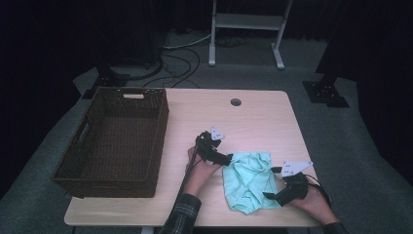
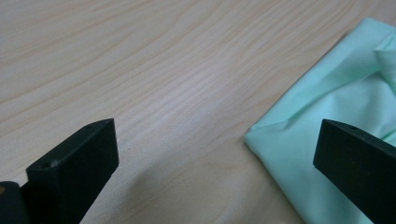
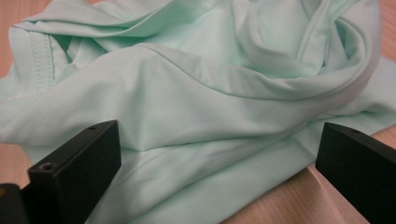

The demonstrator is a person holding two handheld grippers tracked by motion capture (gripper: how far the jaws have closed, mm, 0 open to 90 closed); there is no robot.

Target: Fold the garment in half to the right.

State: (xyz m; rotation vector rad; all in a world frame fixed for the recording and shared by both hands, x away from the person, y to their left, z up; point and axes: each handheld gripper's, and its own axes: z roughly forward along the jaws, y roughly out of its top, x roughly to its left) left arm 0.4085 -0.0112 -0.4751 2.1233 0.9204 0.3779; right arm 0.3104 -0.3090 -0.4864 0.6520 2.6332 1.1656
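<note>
Pale wood table (image 1: 253,117) under dim light, dark floor and cables beyond its far edge.

One mint-green garment (image 1: 249,181), crumpled, lies in the lower right of the high view, on the table's near right part. Its heap runs longer from far to near than across: the far end sits near the middle of the frame's right half, the near end bulges toward the table's front edge. Folds pile up on the far half. In the right gripper view the garment (image 3: 196,107) shows a stitched hem at upper left and a thick rolled fold curving across the upper right.

Two grippers, one per hand. The left gripper (image 1: 229,158) sits at the garment's upper left corner, pointing right toward the cloth. In the left gripper view its jaws stand wide apart; bare table lies between them and a folded corner of the garment (image 2: 327,121) reaches in front of the right-hand jaw. No pad presses on cloth.

The right gripper (image 1: 271,183) rests at the garment's right edge, pointing left. In its own view the jaws are spread wide, cloth lying between them, pads not pinching it.

One dark brown wicker basket (image 1: 160,126), rectangular, long axis far to near, stands on the left of the table, well apart from the garment. One round hole (image 1: 235,102) sits near the table's far edge.
</note>
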